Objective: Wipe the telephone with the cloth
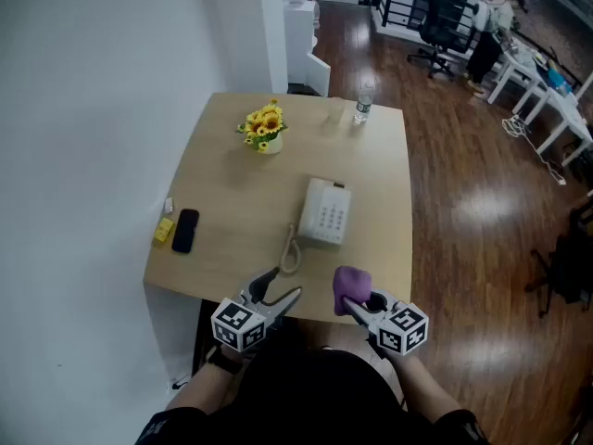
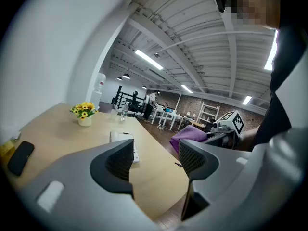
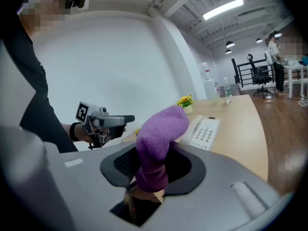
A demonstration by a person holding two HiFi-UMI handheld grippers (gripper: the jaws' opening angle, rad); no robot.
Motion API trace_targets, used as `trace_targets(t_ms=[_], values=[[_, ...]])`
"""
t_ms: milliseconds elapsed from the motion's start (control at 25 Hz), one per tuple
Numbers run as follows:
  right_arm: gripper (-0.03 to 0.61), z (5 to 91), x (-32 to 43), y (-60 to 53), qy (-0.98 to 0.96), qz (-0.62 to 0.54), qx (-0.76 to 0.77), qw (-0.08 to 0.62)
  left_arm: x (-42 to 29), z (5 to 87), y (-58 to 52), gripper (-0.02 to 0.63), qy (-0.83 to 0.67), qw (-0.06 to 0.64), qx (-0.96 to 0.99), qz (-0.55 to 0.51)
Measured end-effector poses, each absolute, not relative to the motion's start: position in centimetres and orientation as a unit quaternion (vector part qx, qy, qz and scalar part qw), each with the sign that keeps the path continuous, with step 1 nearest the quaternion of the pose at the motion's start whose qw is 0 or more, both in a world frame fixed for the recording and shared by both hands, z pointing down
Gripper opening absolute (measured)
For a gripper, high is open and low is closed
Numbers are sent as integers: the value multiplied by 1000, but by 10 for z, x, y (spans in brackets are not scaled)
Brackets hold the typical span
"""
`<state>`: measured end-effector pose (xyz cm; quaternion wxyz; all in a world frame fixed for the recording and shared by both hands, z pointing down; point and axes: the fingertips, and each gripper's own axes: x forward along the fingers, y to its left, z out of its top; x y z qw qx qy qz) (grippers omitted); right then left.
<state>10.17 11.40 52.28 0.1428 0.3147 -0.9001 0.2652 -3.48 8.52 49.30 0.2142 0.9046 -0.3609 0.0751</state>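
Right gripper [image 1: 357, 308] clamps the purple cloth [image 1: 351, 286], left gripper [image 1: 278, 292] gapes empty — an unbraced swipe may shove the telephone [image 1: 326, 213] toward the desk's [image 1: 232, 156] right edge.

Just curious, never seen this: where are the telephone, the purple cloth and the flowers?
telephone [image 1: 331, 216], head view, keypad.
cloth [image 3: 161, 126], right gripper view, upper bulge.
flowers [image 1: 263, 120], head view, yellow blooms.

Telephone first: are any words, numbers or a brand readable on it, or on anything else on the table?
No text can be read anywhere.
Telephone: keypad markings too small to read.
Water bottle: label too small and blurred.
Black phone: no print visible.
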Motion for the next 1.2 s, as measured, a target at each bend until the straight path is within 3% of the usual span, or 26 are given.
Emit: trace_targets(t_ms=[640,1200], values=[[133,575,33,-75,-882,192,339,266,-73,537,-45,287,-278,217,928,119],[133,642,11,-246,-833,82,282,468,-85,552,-106,287,-292,212,922,143]])
